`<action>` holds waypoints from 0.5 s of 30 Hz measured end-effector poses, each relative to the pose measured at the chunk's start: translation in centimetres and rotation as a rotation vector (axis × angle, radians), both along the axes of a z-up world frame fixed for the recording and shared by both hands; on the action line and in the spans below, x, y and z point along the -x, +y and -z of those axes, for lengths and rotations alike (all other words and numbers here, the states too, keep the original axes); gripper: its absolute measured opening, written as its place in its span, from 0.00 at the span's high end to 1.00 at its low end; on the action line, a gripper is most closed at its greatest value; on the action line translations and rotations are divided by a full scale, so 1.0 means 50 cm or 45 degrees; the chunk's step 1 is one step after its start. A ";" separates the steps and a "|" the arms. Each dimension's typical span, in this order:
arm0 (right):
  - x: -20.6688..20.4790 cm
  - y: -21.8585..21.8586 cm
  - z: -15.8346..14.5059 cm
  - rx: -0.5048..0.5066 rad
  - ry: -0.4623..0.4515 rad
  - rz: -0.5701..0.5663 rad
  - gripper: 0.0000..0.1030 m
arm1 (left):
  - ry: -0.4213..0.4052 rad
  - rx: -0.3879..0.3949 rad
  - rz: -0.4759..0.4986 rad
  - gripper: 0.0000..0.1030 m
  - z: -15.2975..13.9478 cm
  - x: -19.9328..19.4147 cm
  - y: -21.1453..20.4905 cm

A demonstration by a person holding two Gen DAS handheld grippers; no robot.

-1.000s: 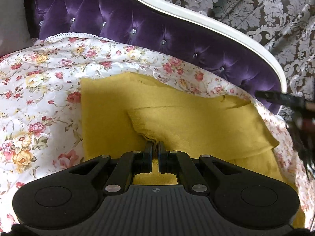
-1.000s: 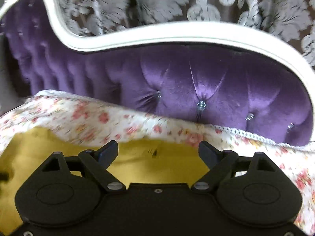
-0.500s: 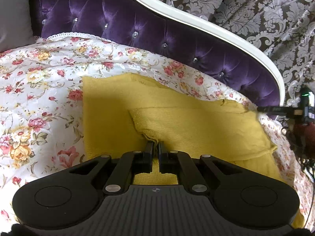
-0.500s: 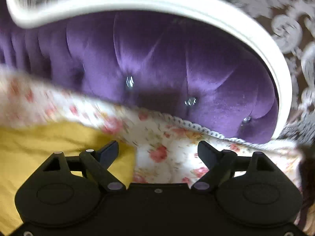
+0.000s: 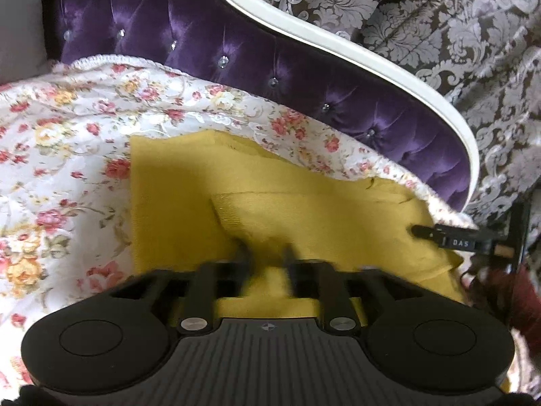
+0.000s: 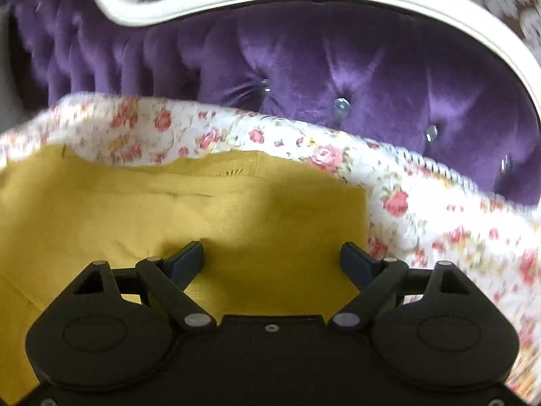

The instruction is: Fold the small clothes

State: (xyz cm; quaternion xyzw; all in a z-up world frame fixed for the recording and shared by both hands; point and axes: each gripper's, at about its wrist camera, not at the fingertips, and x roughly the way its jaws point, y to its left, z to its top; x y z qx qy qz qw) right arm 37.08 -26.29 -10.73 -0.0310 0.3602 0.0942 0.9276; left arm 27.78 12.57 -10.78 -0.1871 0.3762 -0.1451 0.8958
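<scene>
A mustard-yellow knitted garment (image 5: 304,203) lies flat on the floral bedspread (image 5: 67,142), with a sleeve folded across its body. My left gripper (image 5: 265,252) sits low over the sleeve's cuff; its jaws are opening and blurred, and the cuff lies loose between them, no longer pinched. In the right wrist view the same garment (image 6: 169,216) fills the lower left. My right gripper (image 6: 272,255) stands wide open just above the garment's right edge, nothing between its fingers. The right gripper's black finger also shows in the left wrist view, at the garment's far right edge.
A purple tufted headboard (image 5: 270,57) with a white curved frame (image 5: 372,57) rises right behind the bedspread. Brown damask wallpaper (image 5: 456,34) is beyond it. A person's dark red sleeve (image 5: 520,297) shows at the far right. Floral bedspread (image 6: 456,223) extends right of the garment.
My left gripper's jaws have parted and let go of the sleeve cuff they pinched. My right gripper has come down and swung left, from facing the headboard to hovering over the garment's right edge.
</scene>
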 end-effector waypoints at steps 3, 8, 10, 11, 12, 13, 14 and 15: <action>0.020 -0.007 -0.011 -0.022 -0.036 0.016 0.14 | 0.014 0.021 0.013 0.57 -0.001 -0.018 -0.006; 0.078 -0.001 -0.041 -0.033 -0.119 -0.018 0.14 | 0.039 0.036 -0.043 0.69 0.003 -0.046 -0.011; 0.098 -0.002 -0.048 -0.064 -0.146 -0.015 0.14 | 0.045 0.048 -0.066 0.98 -0.003 -0.055 -0.018; 0.112 -0.004 -0.053 -0.078 -0.157 -0.010 0.14 | 0.021 0.030 -0.050 0.98 -0.015 -0.056 -0.027; 0.124 -0.007 -0.056 -0.083 -0.166 -0.002 0.14 | -0.027 -0.006 -0.035 0.98 -0.033 -0.053 -0.034; 0.136 -0.009 -0.058 -0.081 -0.175 0.005 0.14 | -0.094 -0.052 -0.025 0.98 -0.057 -0.046 -0.041; 0.150 -0.012 -0.060 -0.077 -0.180 0.011 0.14 | -0.167 -0.083 -0.024 0.98 -0.084 -0.035 -0.043; 0.160 -0.015 -0.061 -0.075 -0.178 0.012 0.14 | -0.203 -0.087 -0.027 0.98 -0.102 -0.028 -0.038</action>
